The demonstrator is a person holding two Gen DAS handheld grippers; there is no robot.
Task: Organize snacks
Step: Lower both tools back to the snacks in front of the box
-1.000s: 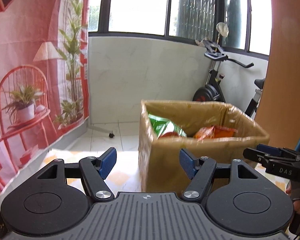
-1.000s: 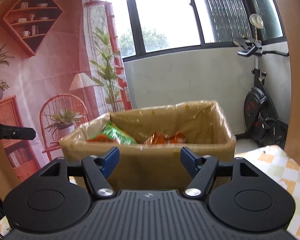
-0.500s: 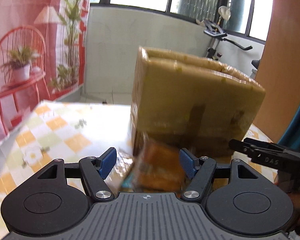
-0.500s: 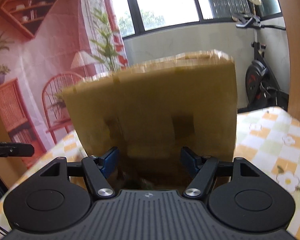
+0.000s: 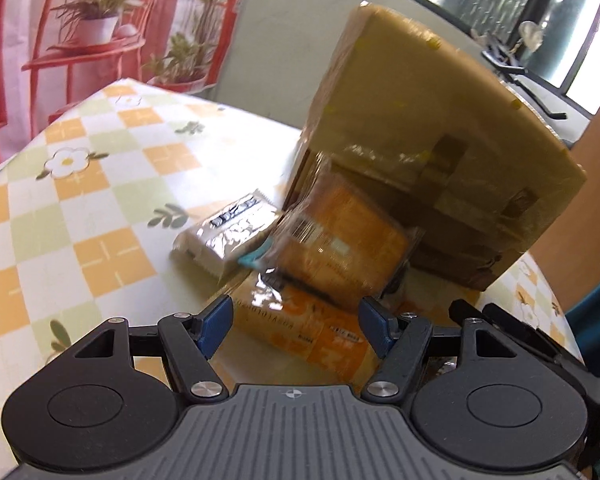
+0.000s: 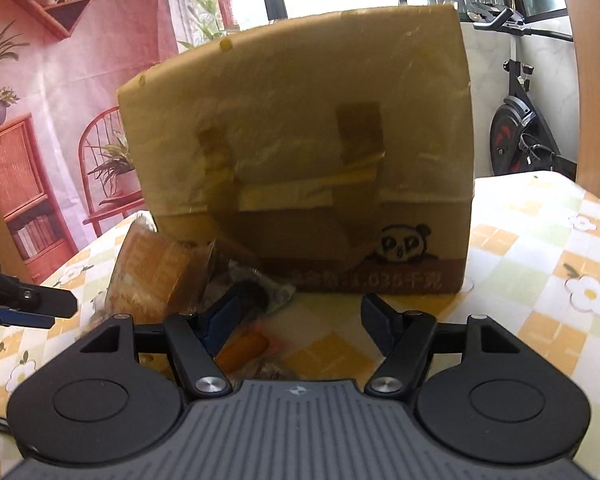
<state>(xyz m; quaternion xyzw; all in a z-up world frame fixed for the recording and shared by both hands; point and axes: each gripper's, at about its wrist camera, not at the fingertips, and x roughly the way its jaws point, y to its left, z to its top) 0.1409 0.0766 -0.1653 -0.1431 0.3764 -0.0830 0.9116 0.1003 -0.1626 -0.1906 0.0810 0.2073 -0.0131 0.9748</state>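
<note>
Snack packs (image 5: 340, 248) orange w/ barcode, one silver foil (image 5: 228, 232), leaning vs taped cardboard box (image 6: 300, 140), both jaws spread, empty

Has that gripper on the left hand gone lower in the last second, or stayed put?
Yes, lower. The left gripper earlier looked over the cardboard box rim at the snacks inside; now it faces the box's outer side and the packets on the table.

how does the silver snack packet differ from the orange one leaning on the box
The silver snack packet is foil-coloured with dark print; the orange packet is orange under a clear wrapper with a barcode. The silver one lies flat on the tablecloth, away from the cardboard box; the orange one is propped up tilted against it, partly resting on another orange packet. Both are sealed and outside the box.
</note>
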